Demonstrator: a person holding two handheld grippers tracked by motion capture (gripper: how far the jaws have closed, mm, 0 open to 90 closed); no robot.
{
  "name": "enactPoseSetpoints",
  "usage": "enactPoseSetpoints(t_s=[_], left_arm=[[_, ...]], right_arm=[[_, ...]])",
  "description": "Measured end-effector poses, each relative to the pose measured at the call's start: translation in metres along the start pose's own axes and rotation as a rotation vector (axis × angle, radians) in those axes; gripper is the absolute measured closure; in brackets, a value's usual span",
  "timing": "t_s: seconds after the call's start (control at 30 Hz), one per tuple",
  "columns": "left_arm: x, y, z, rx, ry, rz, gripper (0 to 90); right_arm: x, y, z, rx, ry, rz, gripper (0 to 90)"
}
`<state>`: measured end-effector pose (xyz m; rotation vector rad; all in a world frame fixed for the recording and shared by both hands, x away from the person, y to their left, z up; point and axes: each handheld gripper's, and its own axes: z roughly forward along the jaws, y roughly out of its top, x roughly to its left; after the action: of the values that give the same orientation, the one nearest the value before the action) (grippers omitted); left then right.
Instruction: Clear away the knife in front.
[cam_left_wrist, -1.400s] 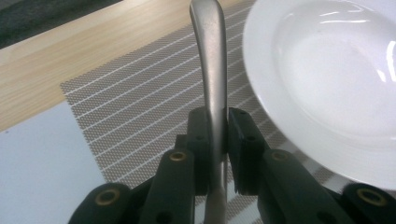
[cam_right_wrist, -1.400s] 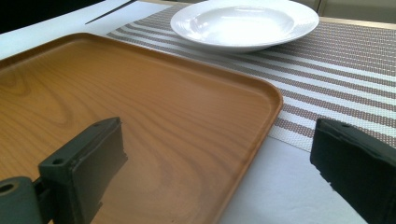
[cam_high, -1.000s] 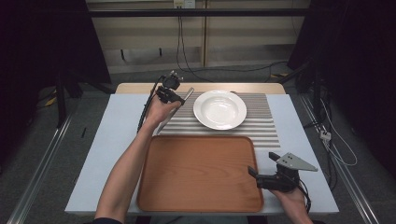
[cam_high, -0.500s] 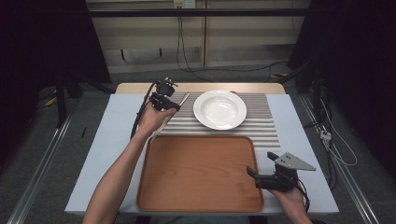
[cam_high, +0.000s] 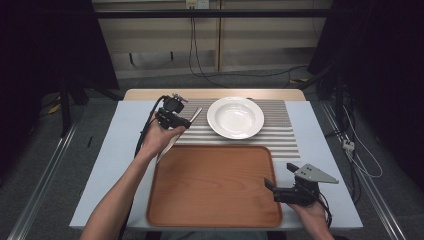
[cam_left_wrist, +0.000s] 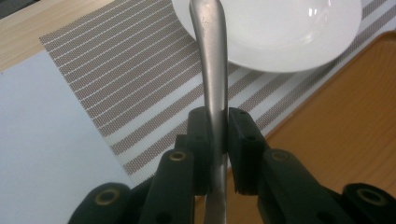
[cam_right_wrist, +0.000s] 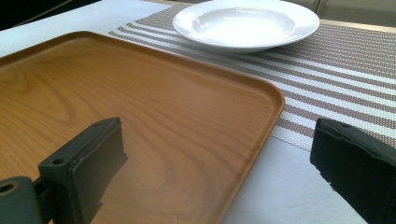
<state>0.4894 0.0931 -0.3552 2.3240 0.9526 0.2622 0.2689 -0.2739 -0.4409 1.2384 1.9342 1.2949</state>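
My left gripper (cam_high: 181, 122) is over the left end of the striped placemat (cam_high: 280, 135), shut on a silver metal utensil (cam_high: 195, 115). In the left gripper view the utensil's handle (cam_left_wrist: 211, 56) runs up from between the jaws of the left gripper (cam_left_wrist: 218, 126) toward the white plate (cam_left_wrist: 280, 32); its working end is hidden. The white plate (cam_high: 235, 117) sits empty on the placemat. My right gripper (cam_high: 270, 185) rests at the right near corner of the wooden tray (cam_high: 215, 185). There the right gripper (cam_right_wrist: 217, 140) is open, jaws wide apart over the tray's edge (cam_right_wrist: 261, 121).
The placemat (cam_right_wrist: 336, 60) lies behind the tray, on a pale blue table top (cam_high: 120, 150). The tray's surface (cam_right_wrist: 116, 102) is bare. A black cable (cam_high: 145, 132) trails from the left gripper along the forearm. Table edges are close on both sides.
The left gripper has drawn slightly left and toward the near side with the utensil still in it. The right gripper has stayed almost still.
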Motion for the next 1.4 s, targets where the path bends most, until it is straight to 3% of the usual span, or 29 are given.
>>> enactPoseSetpoints(t_s=[0.17, 0.37, 0.47, 0.73, 0.93, 1.4], left_arm=[[-0.011, -0.008, -0.005, 0.011, -0.006, 0.03, 80.1], [-0.031, -0.017, -0.012, 0.0, 0.039, 0.051, 80.1], [-0.038, -0.021, -0.015, 0.01, 0.034, 0.058, 80.2], [-0.049, -0.037, -0.013, 0.055, 0.035, 0.044, 80.1], [-0.049, -0.051, -0.011, 0.071, -0.004, 0.03, 80.1], [-0.064, -0.077, 0.0, 0.141, -0.045, 0.021, 80.1]], right_arm=[[0.0, 0.0, 0.001, 0.002, -0.001, 0.001, 3.0], [0.001, 0.0, 0.002, 0.006, -0.001, -0.004, 3.0], [0.002, 0.0, 0.002, 0.006, 0.0, -0.004, 3.0], [0.002, 0.0, 0.002, 0.005, 0.001, -0.009, 3.0], [0.003, 0.0, 0.002, 0.005, 0.001, -0.006, 3.0], [0.005, 0.001, 0.004, 0.011, 0.008, -0.014, 3.0]])
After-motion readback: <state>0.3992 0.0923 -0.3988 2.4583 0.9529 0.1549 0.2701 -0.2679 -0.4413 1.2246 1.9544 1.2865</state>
